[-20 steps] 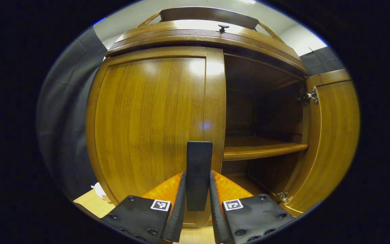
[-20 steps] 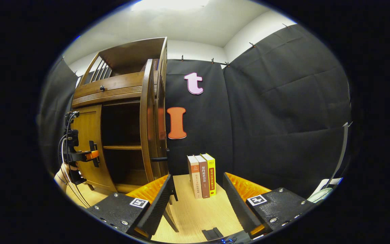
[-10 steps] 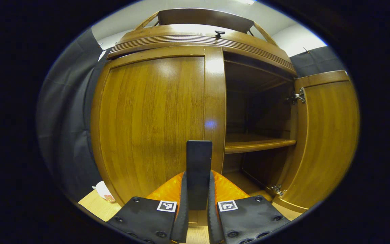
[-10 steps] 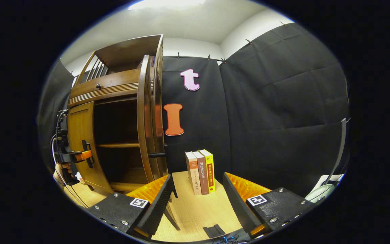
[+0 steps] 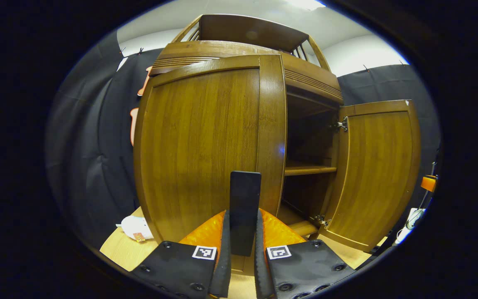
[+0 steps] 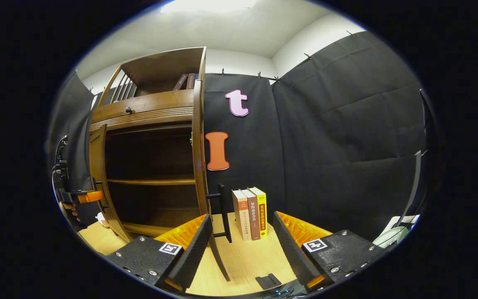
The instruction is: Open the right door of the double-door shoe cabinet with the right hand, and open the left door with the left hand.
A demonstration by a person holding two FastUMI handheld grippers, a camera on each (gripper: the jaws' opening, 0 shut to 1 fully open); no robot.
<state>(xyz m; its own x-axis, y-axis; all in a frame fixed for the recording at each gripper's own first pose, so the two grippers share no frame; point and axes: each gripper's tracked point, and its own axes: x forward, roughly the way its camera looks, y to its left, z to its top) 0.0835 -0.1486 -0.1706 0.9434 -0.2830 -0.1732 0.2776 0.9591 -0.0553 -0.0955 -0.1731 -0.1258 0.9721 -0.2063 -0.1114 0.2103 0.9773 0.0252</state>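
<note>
On the cabinet (image 6: 156,108), two doors (image 5: 206,145) ajar

You have one brown wooden double-door shoe cabinet (image 6: 152,108) with two panelled doors, left (image 5: 210,145) and right (image 5: 374,174), one inner shelf (image 6: 149,181), two black bar handles (image 5: 245,211) (image 6: 221,211), and three upright books (image 6: 250,214) beside it.

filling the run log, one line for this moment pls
left hand-held gripper: shut on left door handle | left door: partly open | right door: open | right hand-held gripper: open, empty
</note>
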